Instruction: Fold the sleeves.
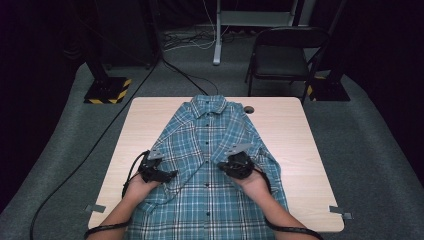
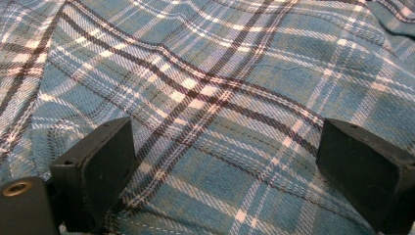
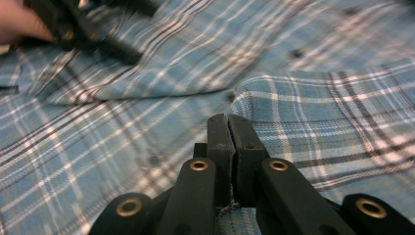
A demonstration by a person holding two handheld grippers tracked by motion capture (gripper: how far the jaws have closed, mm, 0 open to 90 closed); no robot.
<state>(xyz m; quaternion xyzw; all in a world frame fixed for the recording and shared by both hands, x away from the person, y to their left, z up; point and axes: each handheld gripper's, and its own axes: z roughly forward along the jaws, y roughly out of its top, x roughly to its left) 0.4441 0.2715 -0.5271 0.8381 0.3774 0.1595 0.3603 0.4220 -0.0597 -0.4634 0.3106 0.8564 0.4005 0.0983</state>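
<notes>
My right gripper [image 3: 230, 128] was clamped on a fold of the plaid shirt [image 1: 210, 150] spread across the bench [image 1: 295, 130]; my left gripper [image 2: 225, 161] stood wide open over the cloth, holding nothing.

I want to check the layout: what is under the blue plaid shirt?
The shirt lies on a light wooden table, bare at both sides. Whether anything else lies beneath cannot be seen, because the cloth covers the middle.

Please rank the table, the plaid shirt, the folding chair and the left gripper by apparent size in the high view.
1. table
2. plaid shirt
3. folding chair, though it stands farther away
4. left gripper
</notes>
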